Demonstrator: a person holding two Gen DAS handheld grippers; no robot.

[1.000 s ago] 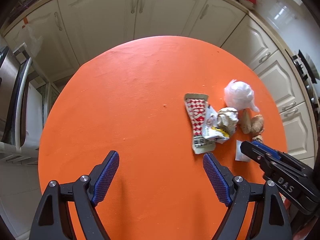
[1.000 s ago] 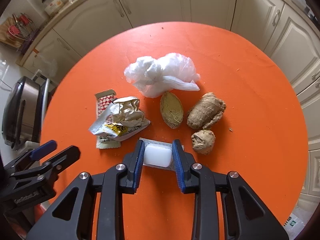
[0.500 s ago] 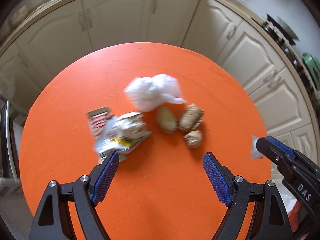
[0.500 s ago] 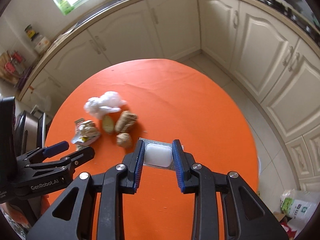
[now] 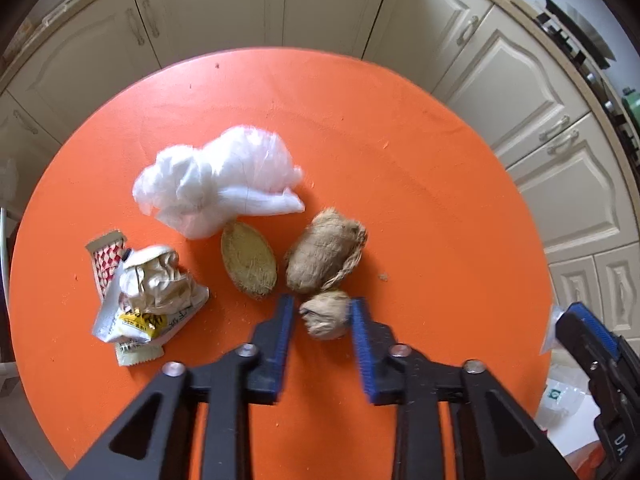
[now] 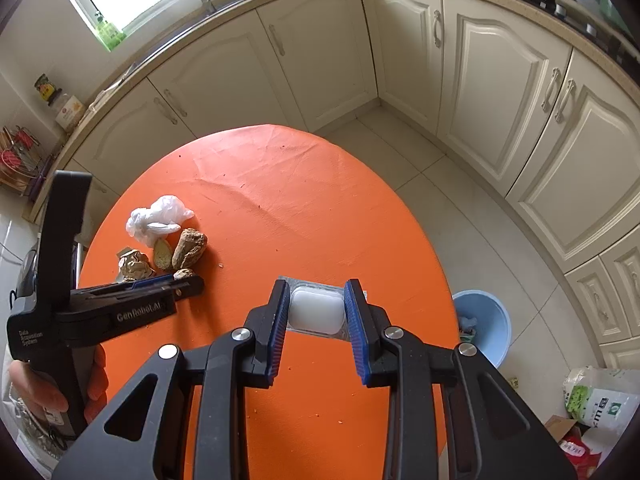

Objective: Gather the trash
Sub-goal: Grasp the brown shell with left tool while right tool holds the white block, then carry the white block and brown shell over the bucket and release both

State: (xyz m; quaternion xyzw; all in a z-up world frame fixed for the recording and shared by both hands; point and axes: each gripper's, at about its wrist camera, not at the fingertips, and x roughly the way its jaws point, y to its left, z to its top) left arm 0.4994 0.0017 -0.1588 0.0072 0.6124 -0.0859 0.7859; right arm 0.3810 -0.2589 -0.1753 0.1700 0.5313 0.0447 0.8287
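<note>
On the round orange table (image 5: 420, 184) lie a crumpled white plastic bag (image 5: 216, 188), a half ginger slice (image 5: 249, 266), a large ginger piece (image 5: 324, 256), a small ginger lump (image 5: 325, 315) and crumpled wrappers (image 5: 140, 300). My left gripper (image 5: 322, 312) has its fingers on either side of the small ginger lump, close around it; contact is unclear. My right gripper (image 6: 316, 308) is shut on a white plastic blister pack (image 6: 316, 312), held above the table's right side. The trash pile also shows in the right wrist view (image 6: 160, 240).
A light blue bin (image 6: 488, 324) stands on the floor beyond the table's right edge. Bags and a box lie on the floor at the lower right (image 6: 596, 400). Cream kitchen cabinets (image 6: 480, 80) ring the room.
My left gripper moved down to the small ginger lump and narrowed its jaws around it. My right gripper carried the blister pack up and to the right, toward the blue bin.
</note>
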